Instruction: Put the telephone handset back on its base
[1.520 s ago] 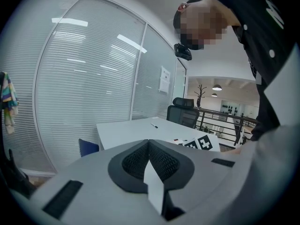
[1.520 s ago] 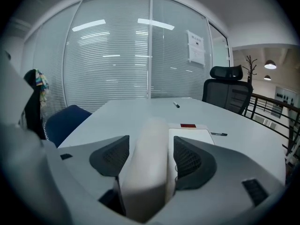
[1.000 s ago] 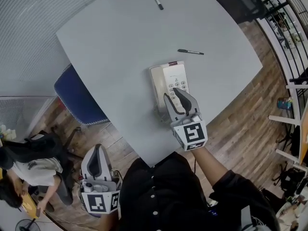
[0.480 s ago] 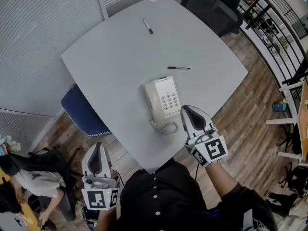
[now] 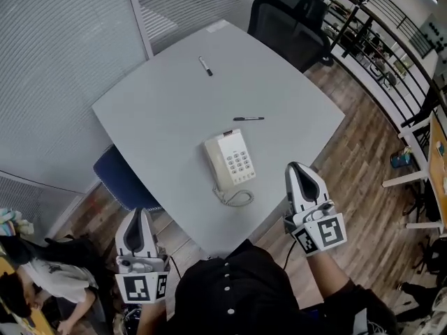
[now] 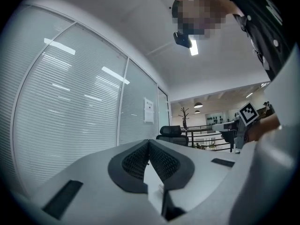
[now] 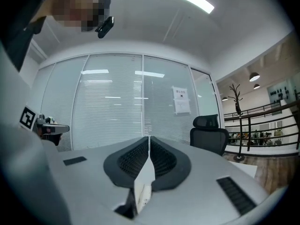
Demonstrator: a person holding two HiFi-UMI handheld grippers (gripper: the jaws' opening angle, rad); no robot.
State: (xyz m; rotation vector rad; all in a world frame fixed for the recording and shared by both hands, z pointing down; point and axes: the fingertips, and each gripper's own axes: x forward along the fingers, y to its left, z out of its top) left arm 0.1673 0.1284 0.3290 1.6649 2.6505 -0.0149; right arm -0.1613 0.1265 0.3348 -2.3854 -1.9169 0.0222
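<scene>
A cream telephone [image 5: 229,160] sits near the front edge of the grey table [image 5: 174,103]. Its handset [image 5: 213,165] lies along the left side of the base, and the coiled cord [image 5: 236,199] loops in front. My right gripper [image 5: 296,167] hangs off the table's right edge, apart from the phone, with its jaws shut and empty. My left gripper [image 5: 138,213] is low at the left, below the table edge, also shut on nothing. Both gripper views look up at the room, with the left gripper [image 6: 148,144] and the right gripper [image 7: 149,142] each showing pads pressed together.
A black pen [image 5: 248,118] lies just beyond the phone and a marker [image 5: 205,65] farther back. A black office chair [image 5: 290,12] stands at the far side, a blue chair [image 5: 119,180] at the table's left. A person [image 5: 35,278] sits at the lower left.
My right gripper has drawn back from over the phone's keypad to the right, off the table, and its jaws have closed. The left gripper has stayed low at the left.
</scene>
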